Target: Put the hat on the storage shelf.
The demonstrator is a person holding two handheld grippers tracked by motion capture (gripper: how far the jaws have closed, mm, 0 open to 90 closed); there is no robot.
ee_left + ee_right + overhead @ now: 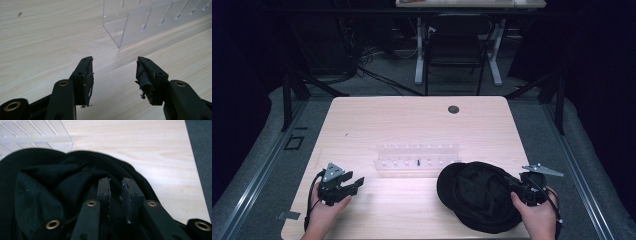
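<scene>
The wooden table [412, 125] held a black cap [479, 195]. The right gripper [115, 185] pinched its rim between nearly closed jaws. The left gripper [113, 63] stood wide apart, the clear rack [150, 22] just ahead.

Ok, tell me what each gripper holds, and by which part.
Right gripper pinches the black hat at its near edge, by the fabric. Left gripper is open and holds nothing.

black hat [50, 185] cut off at frame bottom/left | small dark item in clear rack [418, 162] too small to ID (peg?)
</scene>
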